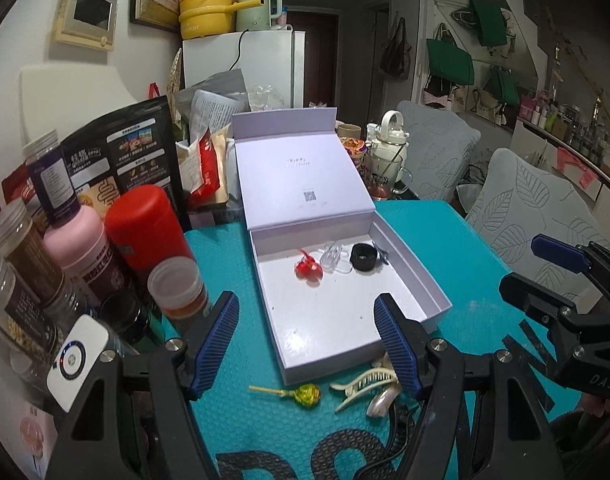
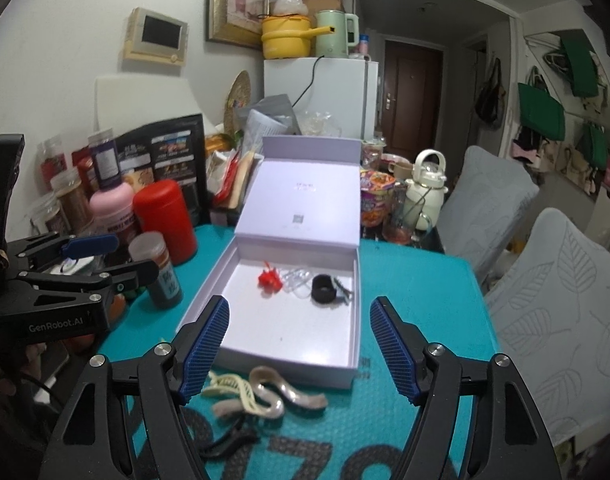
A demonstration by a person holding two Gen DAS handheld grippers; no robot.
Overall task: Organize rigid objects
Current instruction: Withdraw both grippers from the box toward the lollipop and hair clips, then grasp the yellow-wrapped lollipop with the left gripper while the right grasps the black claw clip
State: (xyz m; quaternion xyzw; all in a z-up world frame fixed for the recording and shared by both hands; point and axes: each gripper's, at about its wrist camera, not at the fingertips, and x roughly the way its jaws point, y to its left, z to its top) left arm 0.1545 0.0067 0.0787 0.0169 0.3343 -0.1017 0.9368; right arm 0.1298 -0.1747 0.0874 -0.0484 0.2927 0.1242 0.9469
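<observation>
On the teal mat, just in front of the open lavender box [image 2: 347, 374], several loose pieces wait to be packed.

Both the left gripper [image 1: 307, 344] and right gripper [image 2: 299, 346] hang wide and empty over the box's near edge. Inside, at its far end, lie a red trinket [image 1: 308, 269], a clear clip [image 1: 337, 259] and a black ring [image 1: 363, 257]; outside its front wall lie a cream claw clip [image 2: 235, 390], a pearly hair clip [image 2: 289, 394] and a yellow lollipop [image 1: 307, 394]. Next, I reckon, one gripper must dip to a clip and pinch it.

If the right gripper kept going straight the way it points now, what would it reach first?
Most likely the floor of the open white box: the open, empty right gripper points down over its near wall. The hair clips lie below its line. Depth is hard to judge.
</observation>
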